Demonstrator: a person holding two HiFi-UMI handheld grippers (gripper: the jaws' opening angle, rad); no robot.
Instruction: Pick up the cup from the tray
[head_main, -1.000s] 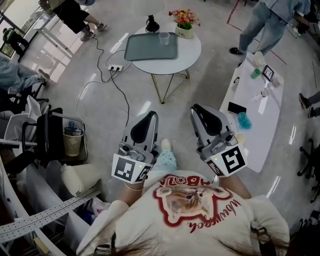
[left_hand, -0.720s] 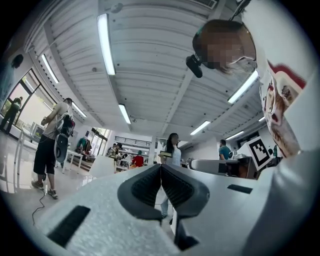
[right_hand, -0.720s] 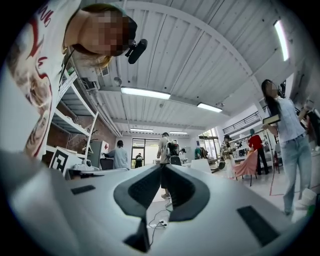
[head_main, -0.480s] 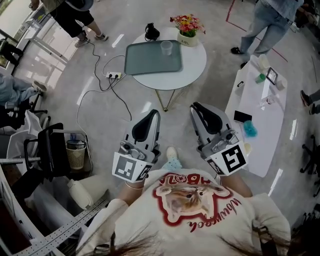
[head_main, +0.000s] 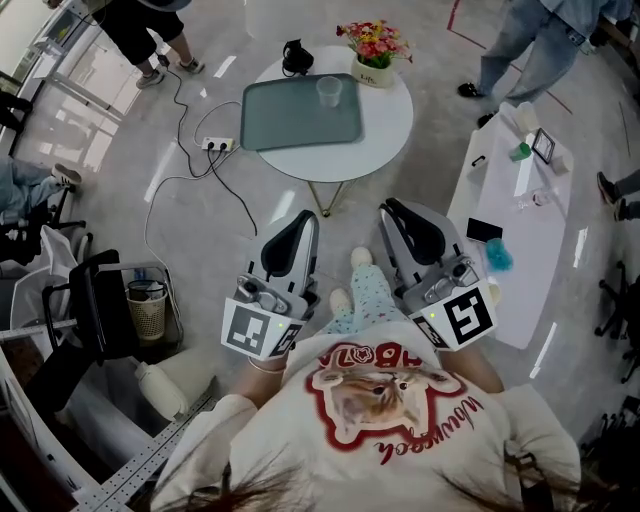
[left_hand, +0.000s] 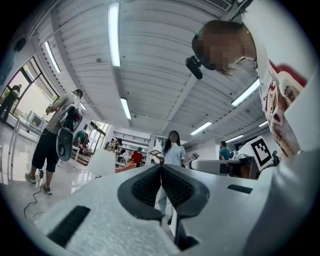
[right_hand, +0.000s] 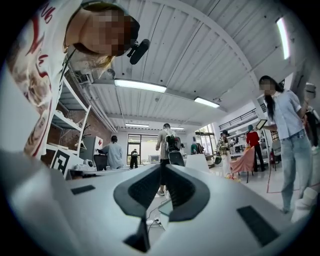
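"On the round table ahead, how many cups are there?"

"1 clear cup, upright in the far right corner of the 1 grey tray. 1 pot of flowers stands just beside the tray, and 1 dark object sits at the table's far edge, too small to tell what it is."

"And the grippers?"

"2. The left gripper and the right gripper are held side by side at the person's chest, well apart from the table. Each has its jaws pressed together with nothing between them."

"Any other table?"

"1 long white table to the right, with small items on it."

"What differs from a second ago?"

"The person has stepped toward the round table, 1 foot now out in front between the grippers, and the table and tray sit a little nearer. The cup has kept its corner, and both pairs of jaws stay closed."
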